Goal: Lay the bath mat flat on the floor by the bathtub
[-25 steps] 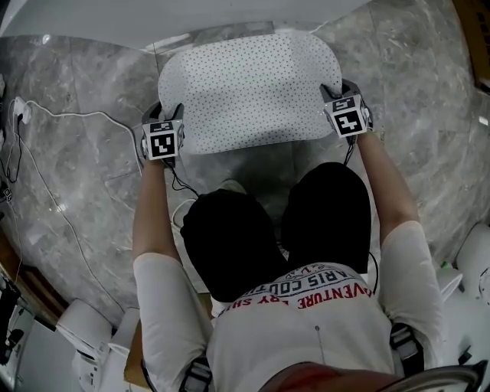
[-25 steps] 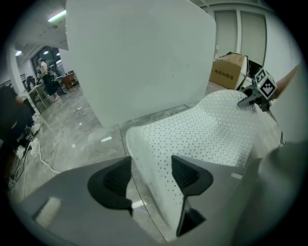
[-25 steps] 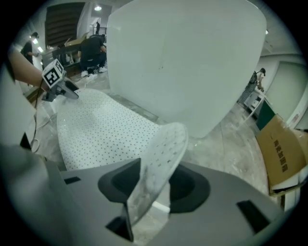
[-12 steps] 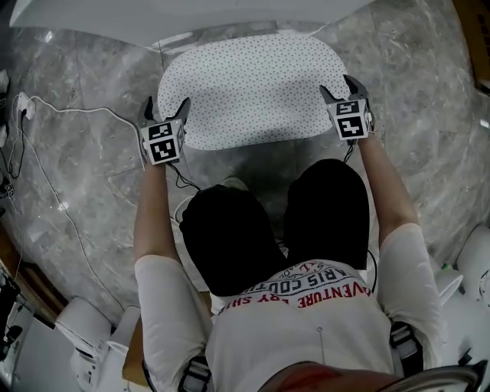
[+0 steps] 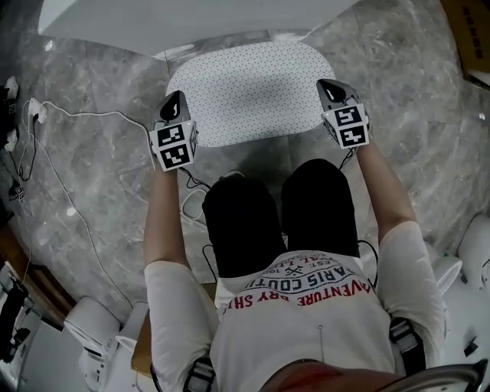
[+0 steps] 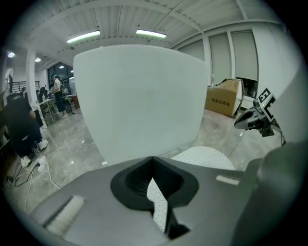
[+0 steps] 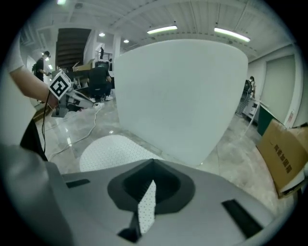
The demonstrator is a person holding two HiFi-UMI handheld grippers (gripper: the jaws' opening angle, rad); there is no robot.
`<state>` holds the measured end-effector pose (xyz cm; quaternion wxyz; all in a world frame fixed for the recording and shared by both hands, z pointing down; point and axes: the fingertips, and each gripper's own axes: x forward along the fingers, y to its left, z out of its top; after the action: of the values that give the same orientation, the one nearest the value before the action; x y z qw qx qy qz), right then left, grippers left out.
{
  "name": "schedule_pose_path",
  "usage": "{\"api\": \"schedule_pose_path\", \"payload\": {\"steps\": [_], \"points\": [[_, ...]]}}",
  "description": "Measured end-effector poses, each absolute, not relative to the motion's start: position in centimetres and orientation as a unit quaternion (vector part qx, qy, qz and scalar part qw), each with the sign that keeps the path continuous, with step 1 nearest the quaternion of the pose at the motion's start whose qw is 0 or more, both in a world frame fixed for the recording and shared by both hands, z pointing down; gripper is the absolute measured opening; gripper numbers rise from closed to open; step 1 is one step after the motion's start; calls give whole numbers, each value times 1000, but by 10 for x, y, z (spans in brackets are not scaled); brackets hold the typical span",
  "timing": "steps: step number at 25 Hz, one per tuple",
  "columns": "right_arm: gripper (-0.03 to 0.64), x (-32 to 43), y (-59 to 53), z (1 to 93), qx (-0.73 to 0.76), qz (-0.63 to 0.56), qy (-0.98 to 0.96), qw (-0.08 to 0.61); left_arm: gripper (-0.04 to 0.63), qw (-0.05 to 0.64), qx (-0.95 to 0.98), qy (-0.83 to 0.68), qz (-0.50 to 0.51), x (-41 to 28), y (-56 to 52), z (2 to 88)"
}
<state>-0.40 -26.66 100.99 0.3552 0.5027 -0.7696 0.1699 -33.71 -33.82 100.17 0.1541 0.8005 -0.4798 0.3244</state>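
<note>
The white dotted bath mat (image 5: 249, 92) lies flat on the grey marble floor, its far edge against the white bathtub (image 5: 191, 23). My left gripper (image 5: 173, 105) hovers over the mat's near left corner and my right gripper (image 5: 330, 89) over its near right edge. Both are shut with nothing held. In the left gripper view the jaws (image 6: 153, 161) meet in front of the tub wall (image 6: 139, 101), with the mat (image 6: 204, 156) on the floor beyond. The right gripper view shows its jaws (image 7: 153, 163) closed, the mat (image 7: 108, 149) and the tub (image 7: 183, 96).
A white cable (image 5: 76, 122) trails across the floor at left from a plug (image 5: 34, 111). The person's knees in black trousers (image 5: 276, 222) are just behind the mat. A cardboard box (image 7: 284, 153) stands to the right. Several people are far off at left (image 6: 57, 96).
Both grippers let go of the mat's near corners, their jaws spread and then shut empty. They have lifted and tilted up. The mat stays flat by the tub.
</note>
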Motion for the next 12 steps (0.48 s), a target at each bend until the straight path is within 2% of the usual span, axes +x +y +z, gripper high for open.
{"api": "schedule_pose_path", "payload": {"steps": [7,12], "points": [[8,-22,-246,847,533,129,-775,315,11,105,848,-434,287,-287,-309,838],[9,-30,-240,697,560,115,-779,257,11,107,871,-420,231,-261,-291,685]]}}
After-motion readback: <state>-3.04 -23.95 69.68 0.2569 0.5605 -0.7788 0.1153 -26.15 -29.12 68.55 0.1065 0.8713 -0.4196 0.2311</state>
